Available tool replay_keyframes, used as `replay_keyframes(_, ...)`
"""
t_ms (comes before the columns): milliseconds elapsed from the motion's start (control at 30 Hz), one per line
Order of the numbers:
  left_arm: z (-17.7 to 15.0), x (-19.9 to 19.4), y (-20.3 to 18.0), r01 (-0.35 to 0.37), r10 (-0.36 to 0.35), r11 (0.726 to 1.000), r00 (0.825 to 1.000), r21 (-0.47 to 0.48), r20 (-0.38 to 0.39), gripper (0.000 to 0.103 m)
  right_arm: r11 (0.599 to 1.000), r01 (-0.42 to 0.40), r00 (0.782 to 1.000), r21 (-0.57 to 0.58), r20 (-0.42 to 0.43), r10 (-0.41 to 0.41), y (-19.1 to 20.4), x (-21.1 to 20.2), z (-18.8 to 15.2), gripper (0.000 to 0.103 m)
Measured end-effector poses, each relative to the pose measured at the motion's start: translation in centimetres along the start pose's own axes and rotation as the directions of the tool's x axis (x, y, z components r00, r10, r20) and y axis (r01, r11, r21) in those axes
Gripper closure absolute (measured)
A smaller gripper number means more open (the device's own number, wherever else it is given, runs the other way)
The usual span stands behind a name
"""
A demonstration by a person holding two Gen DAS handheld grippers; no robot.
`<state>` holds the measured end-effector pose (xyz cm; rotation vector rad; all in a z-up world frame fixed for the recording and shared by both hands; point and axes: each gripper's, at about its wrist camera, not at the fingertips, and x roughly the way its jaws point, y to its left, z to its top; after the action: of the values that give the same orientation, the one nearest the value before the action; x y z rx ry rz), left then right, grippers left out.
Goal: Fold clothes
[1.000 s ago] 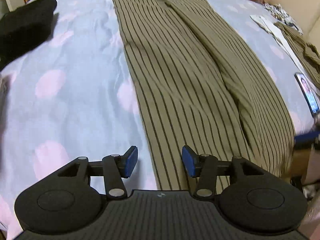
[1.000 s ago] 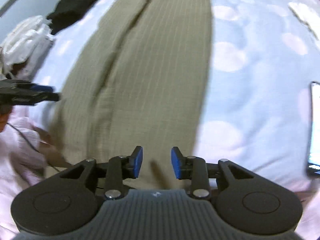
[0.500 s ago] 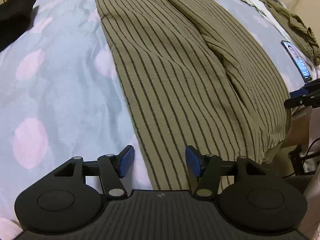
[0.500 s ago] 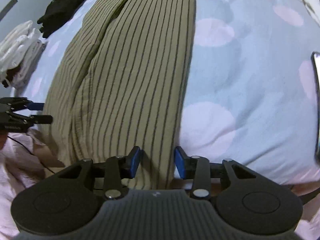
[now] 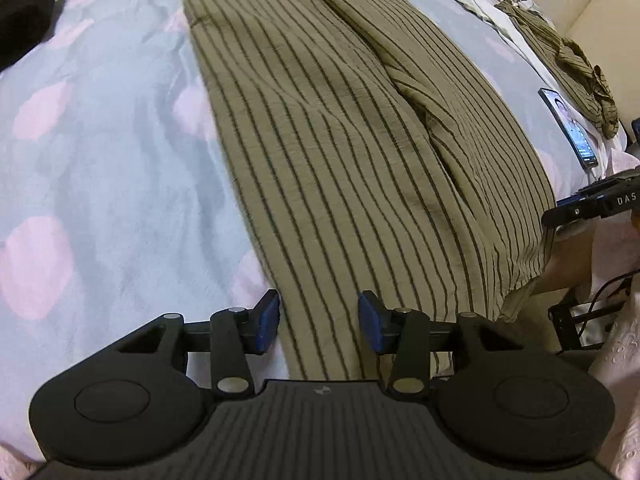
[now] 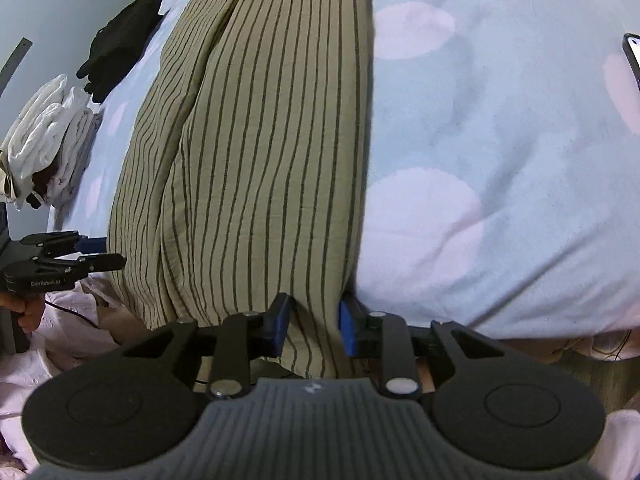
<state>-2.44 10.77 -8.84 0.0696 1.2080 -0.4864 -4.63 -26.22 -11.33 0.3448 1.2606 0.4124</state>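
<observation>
**A:** At 6 o'clock in both views, right at the near hem of the garment (image 5: 352,168). Left claw (image 5: 319,322) wide apart, straddling the hem's left corner, nothing pinched yet. Right claw (image 6: 313,324) narrower, pads either side of the right corner where the cloth droops over the bed (image 6: 500,160) edge. Hard to say if actually biting or just close, so can't tell on that one.

**B:** Best bet then: get both corners pinched at matching height, all layers in the bite, before lifting toward 12 o'clock. Otherwise a crooked fold, probably.

**A:** Agreed. Worth catching that overlapped panel too, running from 12 down to about 4 in the left view. Looks ready to slide loose.

**B:** And the cloth itself?

**A:** Olive with thin dark stripes, long and laid flat up the middle of the bed, already folded in lengthwise. Slightly crinkly, thin, floppy by the look. Phone (image 5: 570,128) at 3 o'clock, well apart from it.
</observation>
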Motion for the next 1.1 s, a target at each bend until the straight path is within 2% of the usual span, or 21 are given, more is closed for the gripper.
replay_keyframes(67, -0.3, 0.1, 0.0, 0.0, 0.0, 1.0, 1.0, -0.002, 0.0, 0.062, 1.0, -0.004, 1.0, -0.029, 0.003, 0.004, 0.6, 0.5, 0.2, 0.063)
replay_keyframes(133, -0.4, 0.4, -0.1, 0.0, 0.0, 1.0, 1.0, 0.005, -0.001, 0.059, 0.999, -0.007, 1.0, -0.052, 0.006, 0.007, 1.2, 0.9, 0.4, 0.063)
replay_keyframes(200, -0.3, 0.7, -0.2, 0.005, -0.005, 1.0, 1.0, 0.011, -0.006, 0.055, 0.998, -0.013, 1.0, -0.057, 0.003, 0.013, 1.2, 0.9, 0.4, 0.07)
replay_keyframes(233, -0.2, 0.9, -0.4, 0.008, -0.008, 1.0, 1.0, 0.013, -0.008, 0.055, 0.998, -0.017, 1.0, -0.058, 0.001, 0.017, 1.2, 0.8, 0.3, 0.081)
replay_keyframes(267, -0.2, 0.8, -0.4, 0.008, -0.008, 1.0, 1.0, 0.015, -0.01, 0.057, 0.998, -0.035, 0.999, -0.051, -0.008, 0.035, 1.2, 0.8, 0.3, 0.087)
replay_keyframes(300, -0.1, 0.8, -0.4, 0.008, -0.008, 1.0, 1.0, 0.017, -0.013, 0.06, 0.998, -0.051, 0.999, -0.042, -0.017, 0.05, 0.8, 0.8, 0.2, 0.087)
replay_keyframes(367, -0.3, 0.5, -0.3, 0.014, -0.013, 1.0, 1.0, 0.008, -0.017, 0.074, 0.998, -0.042, 0.999, -0.05, -0.019, 0.042, 0.8, 0.7, 0.1, 0.096)
replay_keyframes(533, -0.7, -0.2, 0.1, 0.036, -0.037, 0.999, 0.999, -0.03, -0.011, 0.1, 0.997, -0.064, 0.998, -0.04, 0.002, 0.064, 1.0, -0.5, 0.2, 0.097)
replay_keyframes(700, -0.3, -2.1, 0.7, 0.116, -0.114, 0.992, 0.993, -0.052, 0.036, 0.102, 0.984, -0.174, 0.984, -0.038, 0.039, 0.176, 1.5, -3.0, 0.8, 0.098)
replay_keyframes(900, 0.8, -5.6, 1.3, 0.23, -0.22, 0.971, 0.966, -0.069, 0.135, 0.102, 0.948, -0.31, 0.942, -0.069, 0.112, 0.317, 1.9, -6.9, 2.7, 0.098)
replay_keyframes(1000, 1.7, -7.4, 2.1, 0.29, -0.268, 0.953, 0.943, -0.092, 0.196, 0.102, 0.925, -0.369, 0.911, -0.088, 0.163, 0.379, 1.9, -9.0, 4.3, 0.098)
replay_keyframes(1100, 2.8, -9.0, 3.3, 0.341, -0.302, 0.933, 0.916, -0.117, 0.264, 0.103, 0.916, -0.388, 0.889, -0.103, 0.221, 0.402, 1.5, -11.0, 6.4, 0.098)
